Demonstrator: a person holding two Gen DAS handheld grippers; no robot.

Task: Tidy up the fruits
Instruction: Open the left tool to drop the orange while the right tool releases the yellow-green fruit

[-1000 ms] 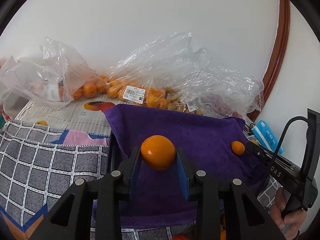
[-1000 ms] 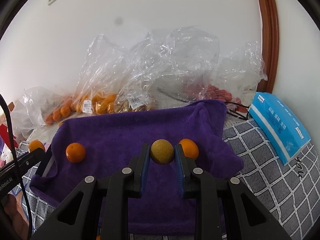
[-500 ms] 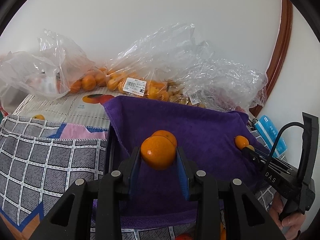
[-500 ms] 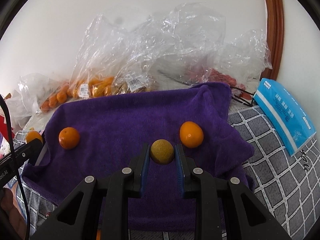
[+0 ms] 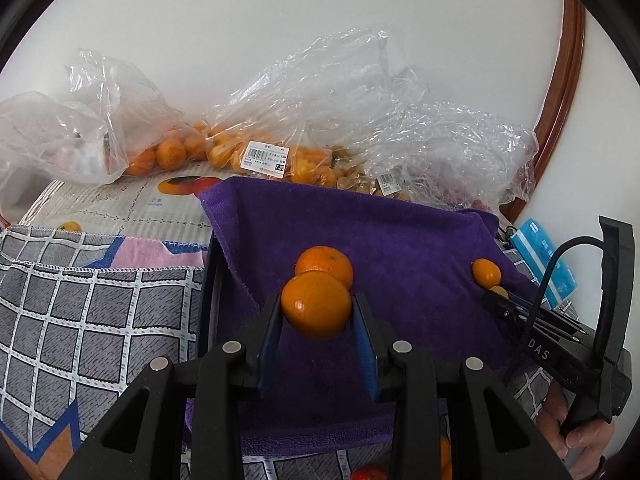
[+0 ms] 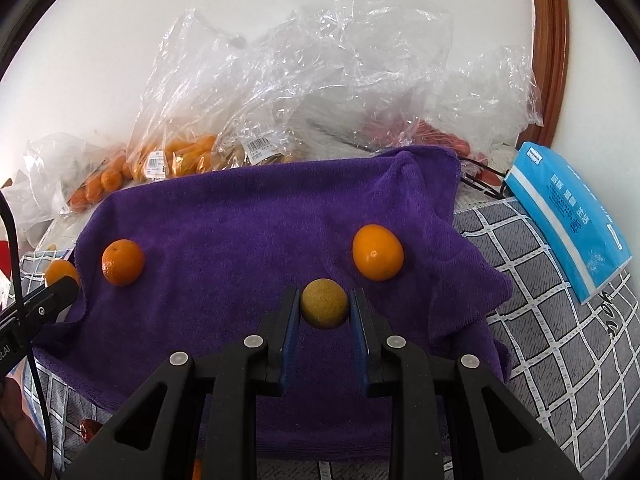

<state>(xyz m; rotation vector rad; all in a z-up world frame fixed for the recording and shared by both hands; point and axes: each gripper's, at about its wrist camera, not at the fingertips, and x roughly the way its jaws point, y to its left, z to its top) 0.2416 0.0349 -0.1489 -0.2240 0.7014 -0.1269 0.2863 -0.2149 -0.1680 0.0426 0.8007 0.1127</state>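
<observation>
purple towel (image 6: 248,216) underneath; left gripper (image 5: 316,312) fingers clamp an orange (image 5: 316,305), right gripper (image 6: 325,306) fingers clamp a yellowish fruit (image 6: 324,303).

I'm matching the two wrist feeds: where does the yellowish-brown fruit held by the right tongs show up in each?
Left wrist view: only a sliver of the yellowish-brown fruit shows at right, at the right tongs' tip, just below a small orange.
Right wrist view: the fruit sits low at centre, clamped in the right tongs.
Shared landmark: the purple towel.
</observation>
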